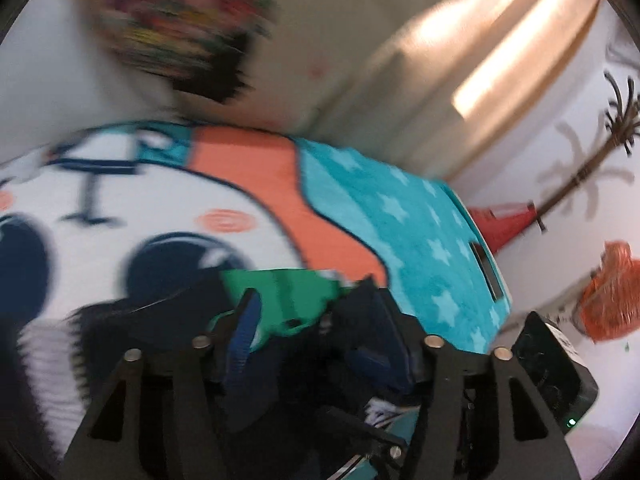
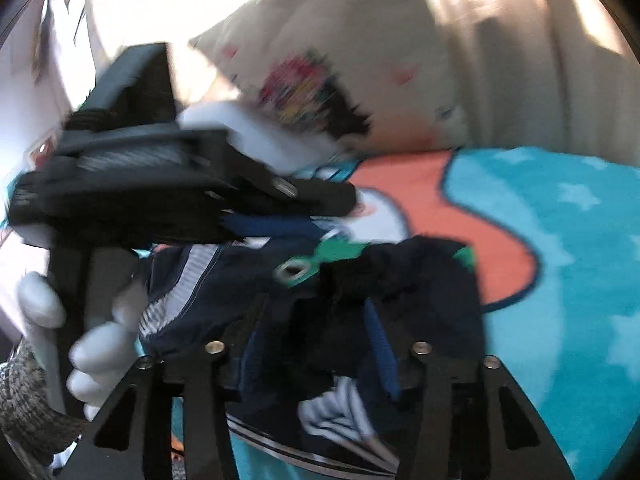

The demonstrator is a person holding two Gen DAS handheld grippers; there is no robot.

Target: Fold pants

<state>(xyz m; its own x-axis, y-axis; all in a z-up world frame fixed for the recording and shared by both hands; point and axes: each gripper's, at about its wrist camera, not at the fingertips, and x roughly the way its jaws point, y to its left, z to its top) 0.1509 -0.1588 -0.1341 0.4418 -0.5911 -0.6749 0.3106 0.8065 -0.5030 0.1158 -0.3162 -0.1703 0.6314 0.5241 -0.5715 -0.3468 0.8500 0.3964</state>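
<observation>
The pants [image 2: 224, 280] are dark navy with a grey-and-white striped waistband and a green patch, and they lie bunched on the cartoon blanket [image 2: 560, 240], at its near edge. In the right wrist view most of the cloth heaps between and just ahead of the right gripper [image 2: 316, 320], whose blue-padded fingers [image 2: 382, 340] appear to close on a fold of navy fabric, though motion blur keeps this from being certain. In the left wrist view the left gripper [image 1: 312, 308] has its fingers [image 1: 246, 320] set around a wad of navy and green cloth; they look pressed onto it, pinching the pants. Seen from the right camera, the left gripper sits just above the pants, held by a white-gloved hand [image 2: 88, 340].

Beyond the pants the blanket spreads away, with a big-eyed white face, an orange band and teal with pale stars. Past its far edge stands a printed pillow [image 2: 320, 80] against pale curtains.

The risk, as I judge it, is that both grippers hold a crumpled bundle rather than a clean edge or waistband corners. Pulling apart from such grips could drag several layers together, twist the legs, or let one side slip free, leaving a lopsided fold. The blurred frames suggest quick movement, which would make a slip likelier
</observation>
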